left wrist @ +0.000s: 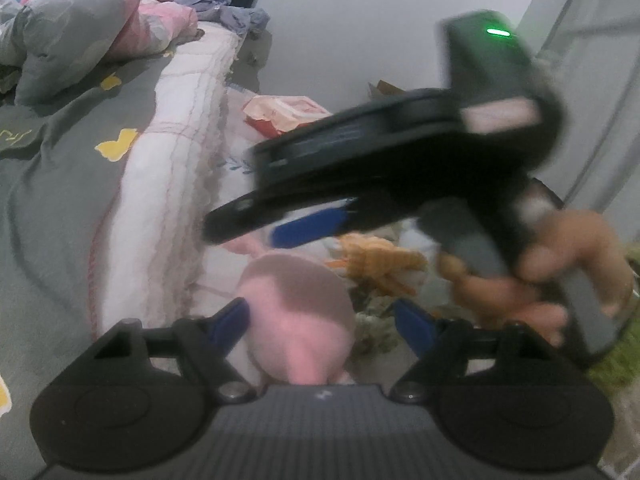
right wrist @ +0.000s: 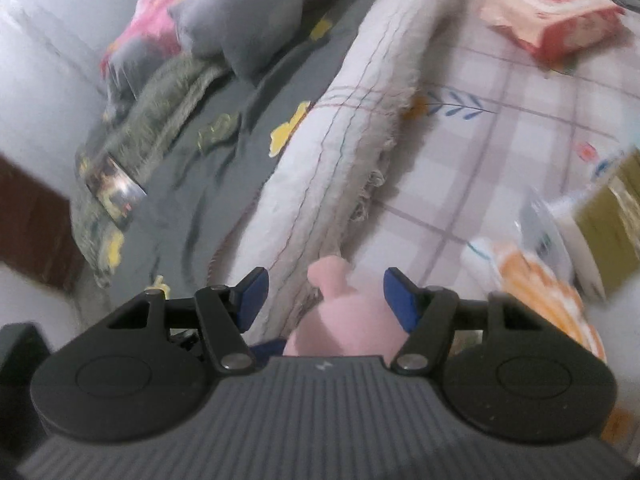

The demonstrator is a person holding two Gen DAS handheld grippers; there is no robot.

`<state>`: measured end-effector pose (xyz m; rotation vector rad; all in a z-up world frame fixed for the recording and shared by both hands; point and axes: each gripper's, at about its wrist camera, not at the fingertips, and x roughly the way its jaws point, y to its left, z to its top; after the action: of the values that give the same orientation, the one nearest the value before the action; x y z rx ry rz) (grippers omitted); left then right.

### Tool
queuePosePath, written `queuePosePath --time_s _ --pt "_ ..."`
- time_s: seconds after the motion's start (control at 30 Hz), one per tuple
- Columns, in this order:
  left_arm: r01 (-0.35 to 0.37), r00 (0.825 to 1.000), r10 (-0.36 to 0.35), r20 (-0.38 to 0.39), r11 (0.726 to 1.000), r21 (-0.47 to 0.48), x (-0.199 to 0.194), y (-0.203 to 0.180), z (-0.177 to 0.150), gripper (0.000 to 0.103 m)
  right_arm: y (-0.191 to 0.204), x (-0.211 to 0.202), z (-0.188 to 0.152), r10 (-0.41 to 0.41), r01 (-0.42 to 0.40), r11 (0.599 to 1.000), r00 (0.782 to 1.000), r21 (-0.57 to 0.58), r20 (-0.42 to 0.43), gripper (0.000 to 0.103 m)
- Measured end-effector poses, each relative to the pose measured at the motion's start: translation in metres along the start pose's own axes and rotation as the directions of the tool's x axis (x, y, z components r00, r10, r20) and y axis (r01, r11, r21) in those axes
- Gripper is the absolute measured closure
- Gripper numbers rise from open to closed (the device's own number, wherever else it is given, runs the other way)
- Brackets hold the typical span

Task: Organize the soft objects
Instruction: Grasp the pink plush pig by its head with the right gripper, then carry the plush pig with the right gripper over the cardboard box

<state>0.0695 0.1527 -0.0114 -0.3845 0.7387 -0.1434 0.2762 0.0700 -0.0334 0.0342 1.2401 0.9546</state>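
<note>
One bed, two grippers, one pink plush toy
The bed (left wrist: 60, 200) fills the left of frame; left gripper (left wrist: 320, 322) and right gripper (right wrist: 326, 298) both have jaws released around the pink plush toy (left wrist: 304, 320), lower centre

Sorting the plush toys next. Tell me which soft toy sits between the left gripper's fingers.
The pink plush toy, between the left gripper's blue pads. The orange plush toy lies farther ahead, outside the fingers.
</note>
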Motion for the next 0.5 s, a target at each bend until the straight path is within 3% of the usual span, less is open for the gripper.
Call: queuePosePath --time_s 0.1,0.17,0.33,0.5 --pt "0.018 1.0 -0.018 0.006 1.0 0.011 0.0 -0.002 0.001 0.023 -0.001 0.019 0.01 -0.04 0.039 0.999 0.998 -0.021 -0.048 0.055" --pt "0.027 1.0 -0.027 0.01 0.999 0.024 0.0 -0.003 0.002 0.023 -0.004 0.025 0.01 -0.039 0.038 0.999 0.997 -0.016 -0.062 0.084" --pt "0.058 0.998 -0.058 0.011 0.997 0.049 -0.003 -0.006 0.0 0.022 -0.01 0.004 -0.003 -0.008 0.008 1.0 1.0 0.008 0.004 0.087" --pt "0.064 0.998 -0.063 -0.007 0.994 0.088 0.0 -0.016 0.001 0.016 -0.029 -0.038 -0.028 0.033 -0.041 0.995 0.995 0.089 0.09 0.087"
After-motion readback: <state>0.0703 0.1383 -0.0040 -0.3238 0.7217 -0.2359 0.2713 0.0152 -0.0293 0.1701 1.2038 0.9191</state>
